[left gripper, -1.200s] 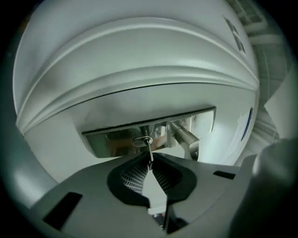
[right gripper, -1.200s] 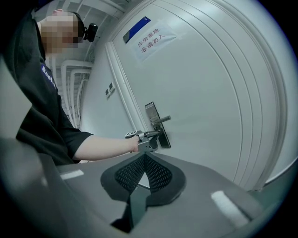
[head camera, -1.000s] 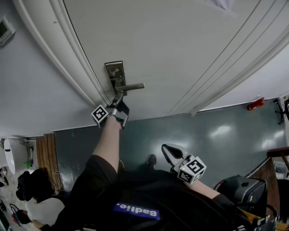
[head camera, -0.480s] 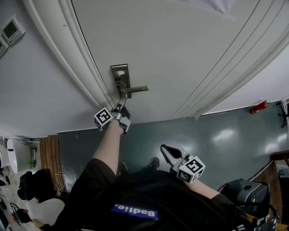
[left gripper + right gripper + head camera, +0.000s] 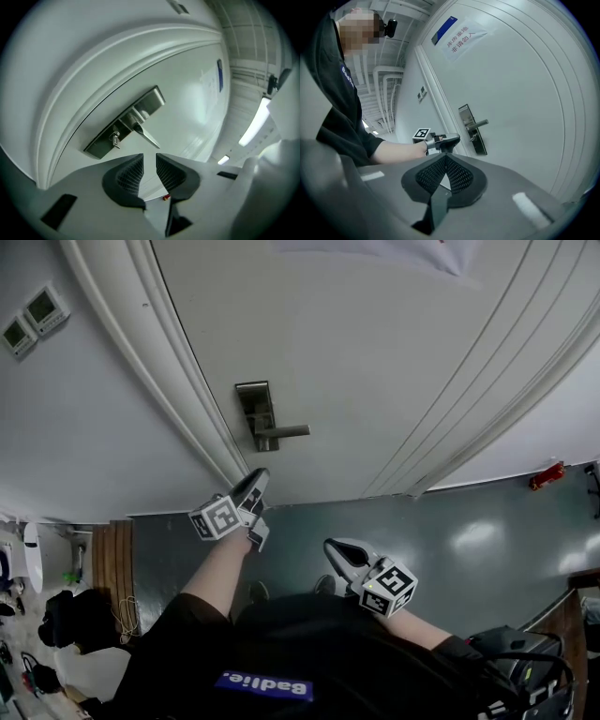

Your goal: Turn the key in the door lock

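Observation:
A steel lock plate (image 5: 255, 412) with a lever handle (image 5: 286, 433) sits on the white door. In the left gripper view a small key (image 5: 114, 139) sticks out of the plate (image 5: 140, 107) below the handle (image 5: 146, 134). My left gripper (image 5: 255, 486) hangs a short way back from the lock, not touching it. Its jaws (image 5: 150, 157) are opening, with a narrow gap and nothing between them. My right gripper (image 5: 339, 549) stays low near my body, its pads (image 5: 459, 174) meeting at the tips on nothing. The right gripper view also shows the left gripper (image 5: 449, 139) short of the lock plate (image 5: 472, 129).
The door frame's mouldings (image 5: 159, 381) run left of the lock. Two wall panels (image 5: 33, 320) hang at upper left. A printed sign (image 5: 457, 35) is on the door. A red object (image 5: 547, 474) lies at the floor's edge, dark bags (image 5: 66, 615) at lower left.
My left gripper was at the key under the handle; it has let go, drawn back from the door and rolled. Its jaws have parted. The right gripper has hardly moved.

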